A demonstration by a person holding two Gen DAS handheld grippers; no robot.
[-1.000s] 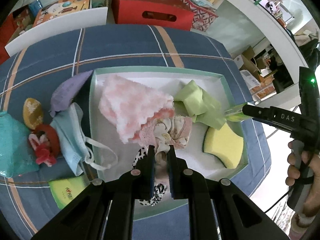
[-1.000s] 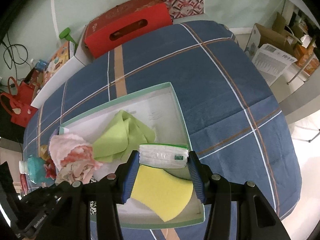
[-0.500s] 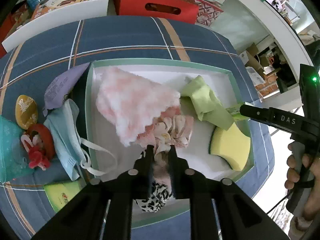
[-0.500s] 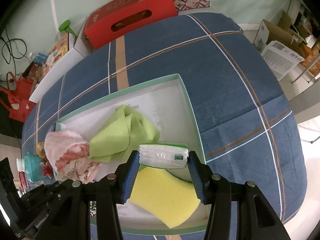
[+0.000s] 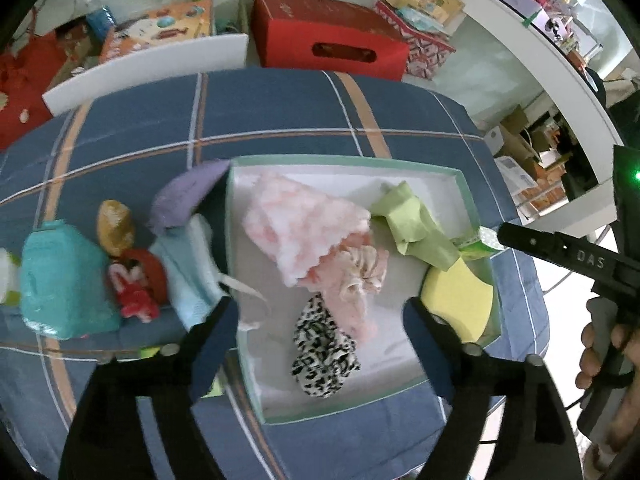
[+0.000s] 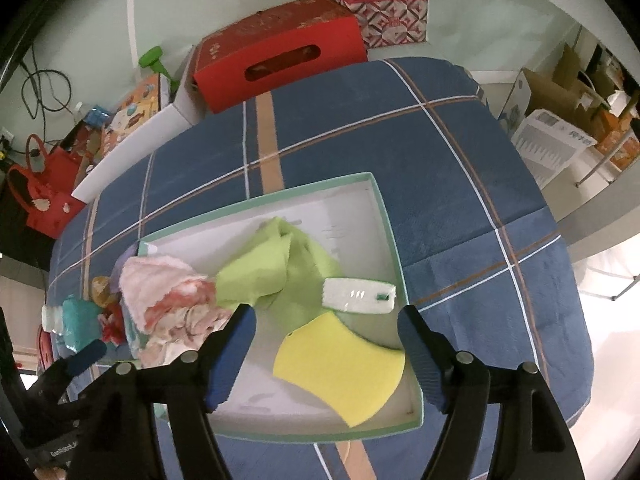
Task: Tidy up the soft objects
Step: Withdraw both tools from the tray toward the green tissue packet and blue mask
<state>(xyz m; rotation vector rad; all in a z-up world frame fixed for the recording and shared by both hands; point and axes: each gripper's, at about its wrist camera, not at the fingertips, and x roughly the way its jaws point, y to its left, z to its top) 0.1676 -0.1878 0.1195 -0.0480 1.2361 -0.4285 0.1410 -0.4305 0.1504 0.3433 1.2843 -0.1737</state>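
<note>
Soft objects lie gathered in a shallow white box with a green rim [image 5: 464, 184] on the table, which wears a blue plaid cloth [image 5: 280, 120]; inside, a fluffy pink cloth [image 5: 296, 220] sits at the far left, a pink scrunchie [image 5: 356, 276] just near of it, and a leopard-print scrunchie [image 5: 320, 352] lies nearest, free of any grip; a green cloth [image 6: 272, 276] is bunched in the middle, a tissue pack [image 6: 360, 296] rests against it by the right wall, and a yellow sponge [image 6: 340, 368] lies near of that. The left tongs [image 5: 320, 312] are opening wide above the leopard scrunchie with nothing pressed between them; the right tongs [image 6: 324, 316] are opening too, the tissue pack lying loose beyond their tips. Left of the box lie a face mask [image 5: 188, 268], a purple pouch [image 5: 184, 200] and a teal bottle [image 5: 60, 280].
</note>
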